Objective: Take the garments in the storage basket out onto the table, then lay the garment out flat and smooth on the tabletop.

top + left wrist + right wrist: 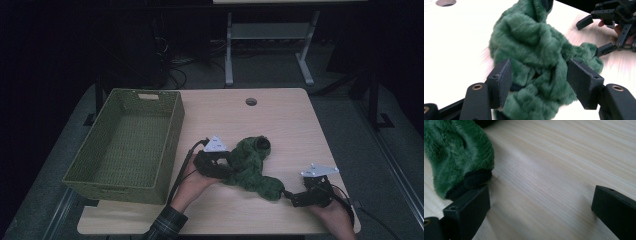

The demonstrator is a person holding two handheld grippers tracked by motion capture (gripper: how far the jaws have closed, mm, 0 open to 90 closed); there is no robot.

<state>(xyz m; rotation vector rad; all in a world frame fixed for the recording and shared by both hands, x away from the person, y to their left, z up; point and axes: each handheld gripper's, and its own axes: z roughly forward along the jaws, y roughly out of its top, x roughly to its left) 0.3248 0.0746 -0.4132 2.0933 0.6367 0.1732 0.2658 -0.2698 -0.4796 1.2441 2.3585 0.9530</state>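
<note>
Fingers first: the left gripper (537, 82) has its jaws spread wide, one on each side of the green fleece garment (536, 62), the fuzzy folds bunched between them but not yet pinched. Over on the right gripper (541, 205), the jaws are also spread apart with bare wood between them; the left jaw sits right against the garment's dark ribbed cuff (475, 178), touching or just beside it, gripping nothing.

Now sweeping left to right in the high view. Far left on the wooden table (280, 115) stands the green woven basket (172, 130), rectangular, a handle slot in its far wall, and nothing inside it. Just beside its right wall comes the left gripper (227, 167), held in a hand with a plaid sleeve (167, 225). The green fleece garment (252, 162) lies crumpled in the middle of the table, one end trailing toward the right gripper (290, 196) near the front right edge. A round cable hole (251, 101) sits near the far edge.
</note>
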